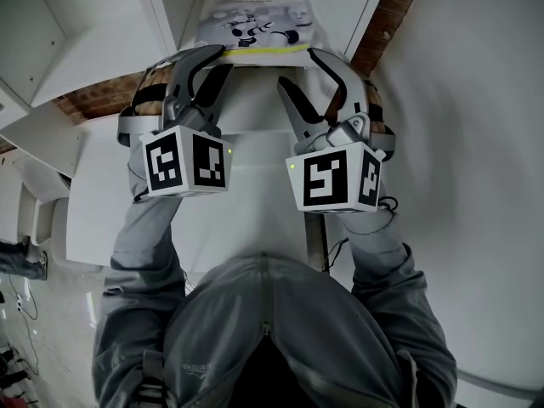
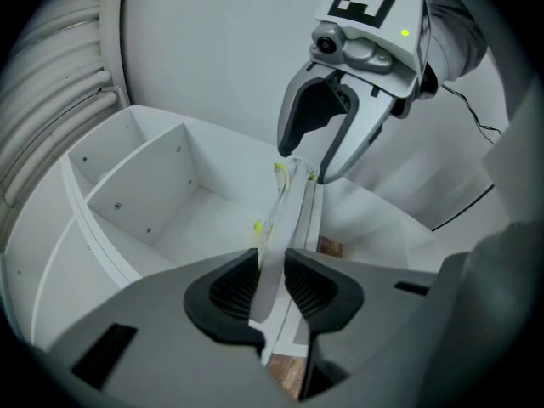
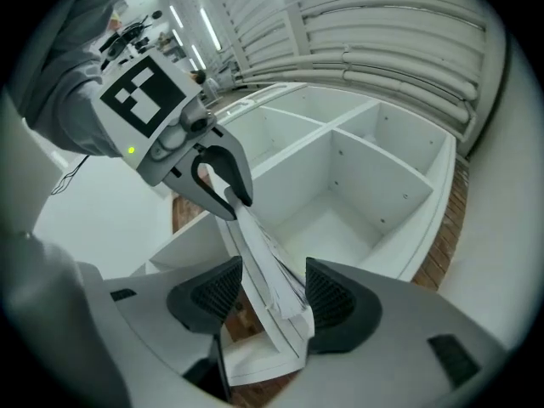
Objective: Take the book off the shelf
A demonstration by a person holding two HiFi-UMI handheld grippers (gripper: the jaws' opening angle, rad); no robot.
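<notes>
The book (image 1: pixel 252 15), white with a yellow-edged cover, lies flat at the top of the head view, in front of the white shelf (image 1: pixel 102 24). My left gripper (image 1: pixel 217 58) reaches its near left corner and my right gripper (image 1: pixel 299 66) its near right corner. In the left gripper view the book (image 2: pixel 274 253) runs edge-on between the ribbed pads (image 2: pixel 231 291), which press on it. In the right gripper view the book's (image 3: pixel 263 283) fanned pages sit between the pads (image 3: pixel 327 296) with a gap on the left side, so the right gripper (image 3: pixel 270 294) is open.
White shelf compartments (image 3: pixel 357 185) stand behind the book, with dividers and peg holes (image 2: pixel 144 185). Red-brown brick (image 1: pixel 93 99) shows beside the shelf. A white panel (image 1: pixel 246 211) lies below the grippers. A black cable (image 2: pixel 476 202) hangs by the right arm.
</notes>
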